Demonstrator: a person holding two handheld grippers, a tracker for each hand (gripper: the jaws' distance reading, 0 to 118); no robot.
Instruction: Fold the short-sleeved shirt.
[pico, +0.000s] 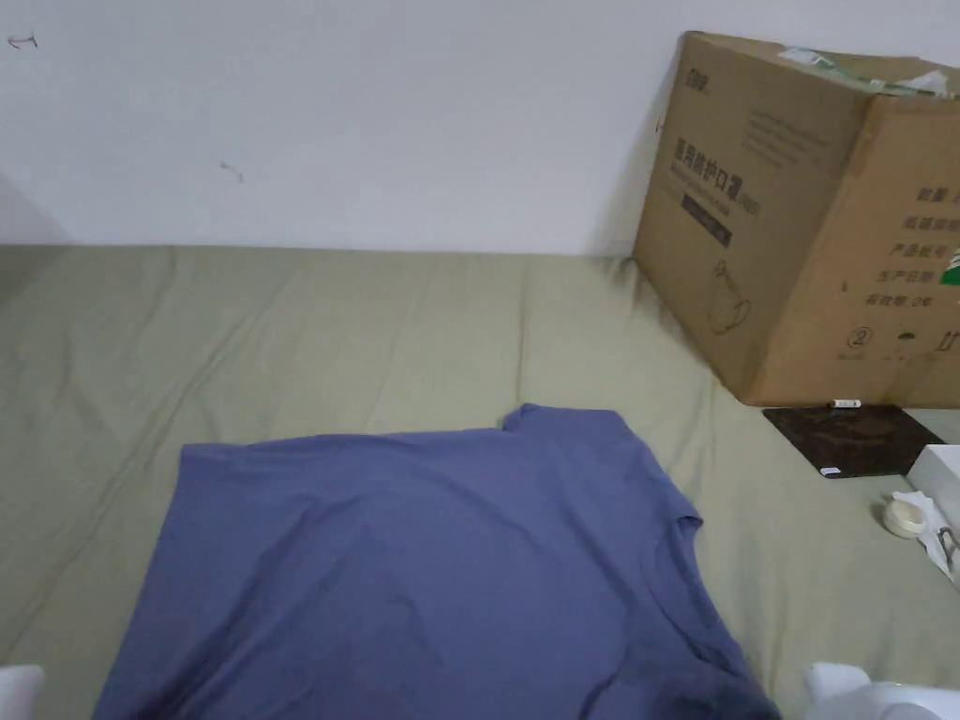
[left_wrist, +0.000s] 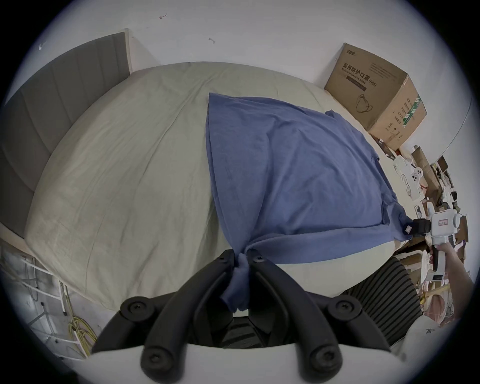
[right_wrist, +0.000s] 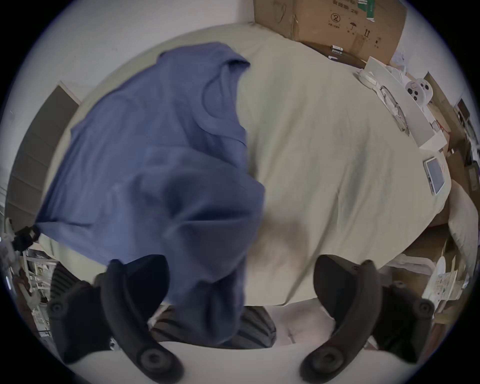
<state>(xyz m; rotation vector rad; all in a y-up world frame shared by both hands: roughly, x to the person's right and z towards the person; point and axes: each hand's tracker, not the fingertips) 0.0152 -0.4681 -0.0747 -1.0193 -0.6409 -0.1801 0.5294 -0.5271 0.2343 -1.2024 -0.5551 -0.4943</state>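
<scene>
- Left gripper (left_wrist: 242, 256): black jaws closed together on a bunched corner of the blue short-sleeved shirt (left_wrist: 291, 166); a tail of cloth hangs down between the jaws toward the camera.
- Right gripper (right_wrist: 240, 275): in its own view the jaws stand wide apart, with shirt cloth draped over the left-hand one and hanging between them, blurred. In the left gripper view the same gripper (left_wrist: 413, 228) sits at the shirt's far corner, touching the cloth, held by a hand (left_wrist: 441, 256).
- Short-sleeved shirt: spread over the pale green bed sheet (pico: 375, 328), near edge lifted off it, collar toward the cardboard box (pico: 806, 216).
- Cardboard box: standing on the bed against the white wall (pico: 375, 112), well apart from the shirt.
- Dark square mat (pico: 848, 439): lying flat just in front of the box.
- Grey headboard (left_wrist: 52, 109): upright at the bed's end.
</scene>
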